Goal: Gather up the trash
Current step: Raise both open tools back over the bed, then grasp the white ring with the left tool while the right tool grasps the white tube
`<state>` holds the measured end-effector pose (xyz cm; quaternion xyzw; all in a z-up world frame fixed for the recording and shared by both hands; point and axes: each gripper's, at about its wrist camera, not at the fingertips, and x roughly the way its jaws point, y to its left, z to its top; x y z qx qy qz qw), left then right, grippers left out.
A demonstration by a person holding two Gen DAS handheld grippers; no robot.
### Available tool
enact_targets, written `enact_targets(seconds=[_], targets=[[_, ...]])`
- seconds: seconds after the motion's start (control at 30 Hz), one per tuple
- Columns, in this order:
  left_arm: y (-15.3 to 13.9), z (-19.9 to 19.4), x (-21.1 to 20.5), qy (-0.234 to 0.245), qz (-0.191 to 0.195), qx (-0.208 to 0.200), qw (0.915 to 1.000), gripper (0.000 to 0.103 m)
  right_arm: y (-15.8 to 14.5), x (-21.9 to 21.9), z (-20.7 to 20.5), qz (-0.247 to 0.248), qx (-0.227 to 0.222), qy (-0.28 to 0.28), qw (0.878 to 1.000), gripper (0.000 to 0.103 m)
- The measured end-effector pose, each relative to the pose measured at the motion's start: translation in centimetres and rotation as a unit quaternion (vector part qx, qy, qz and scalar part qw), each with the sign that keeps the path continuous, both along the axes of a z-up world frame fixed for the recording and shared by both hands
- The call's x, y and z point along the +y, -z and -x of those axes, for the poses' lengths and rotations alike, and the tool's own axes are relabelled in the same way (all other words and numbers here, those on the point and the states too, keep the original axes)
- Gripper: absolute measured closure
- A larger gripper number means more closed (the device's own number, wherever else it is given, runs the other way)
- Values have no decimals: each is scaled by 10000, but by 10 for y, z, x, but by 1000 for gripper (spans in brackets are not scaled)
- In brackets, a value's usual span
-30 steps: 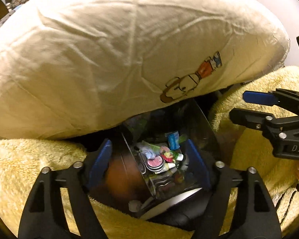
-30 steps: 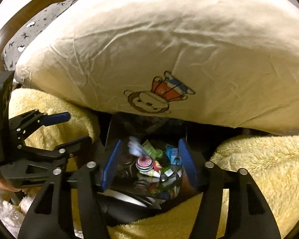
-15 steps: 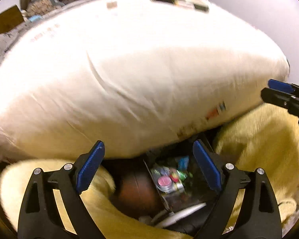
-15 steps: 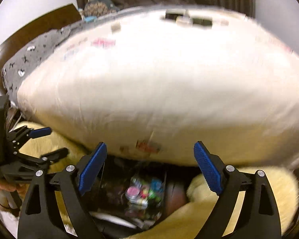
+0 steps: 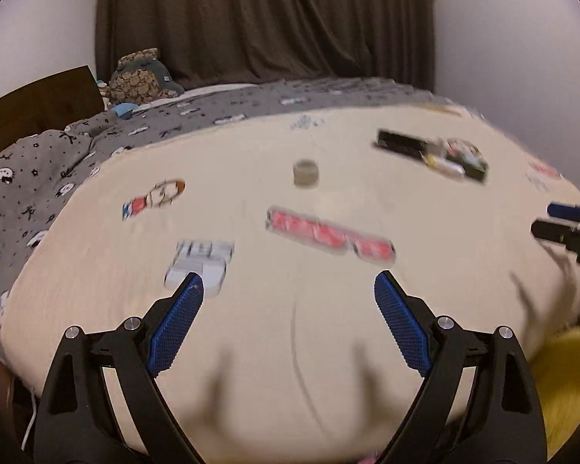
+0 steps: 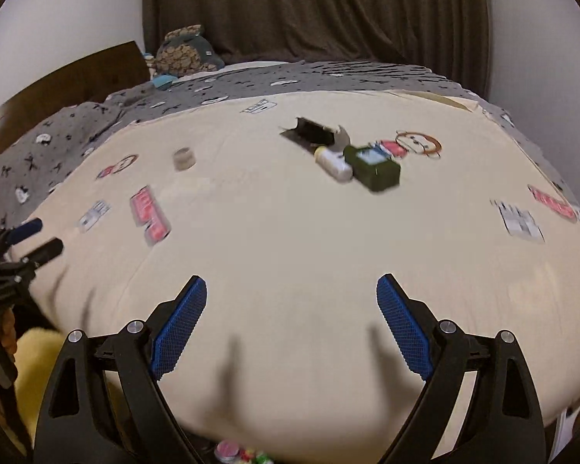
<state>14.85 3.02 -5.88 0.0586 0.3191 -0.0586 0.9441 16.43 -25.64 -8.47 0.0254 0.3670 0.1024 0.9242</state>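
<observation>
Both grippers — left gripper (image 5: pixel 284 295), right gripper (image 6: pixel 292 297) — fingers spread, empty; green box (image 6: pixel 373 168) label blurred, unreadable.

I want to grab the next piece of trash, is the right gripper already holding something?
No, the right gripper has its jaws spread wide with only bare cream bedcover between them.

The left tool (image 5: pixel 284 284) is held with its blue-padded fingers (image 5: pixel 176 324) spread wide, nothing between them. The right tool (image 6: pixel 292 286) is likewise spread wide and empty. Each tool is seen at the edge of the other's view, the two held side by side.
</observation>
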Motion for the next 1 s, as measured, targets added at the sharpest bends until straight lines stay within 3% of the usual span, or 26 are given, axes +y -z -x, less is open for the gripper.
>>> enact_targets(seconds=[0.03, 0.13, 0.27, 0.4, 0.6, 0.9, 1.0], targets=[[0, -14, 0, -54, 29, -8, 10000, 18, 0, 1, -11, 43, 6, -34, 10000, 14], [5, -50, -2, -160, 22, 69, 9998, 18, 6, 3, -46, 88, 113, -143, 9998, 34], [17, -87, -8, -185, -116, 242, 9995, 24, 21, 3, -88, 106, 409, -109, 9990, 46], [37, -122, -16, -79, -239, 542, 9982, 31, 39, -1, -120, 124, 631, 48, 9979, 47], [59, -162, -22, -11, -142, 942, 9954, 35, 39, -7, -151, 295, 645, 300, 9970, 48], [59, -215, -29, -112, 46, 1180, 9929, 35, 42, 3, -189, 471, 654, 309, 9963, 47], [59, -227, -33, -115, 69, 1183, 9929, 43, 42, 9, -195, 580, 633, 272, 9959, 48]])
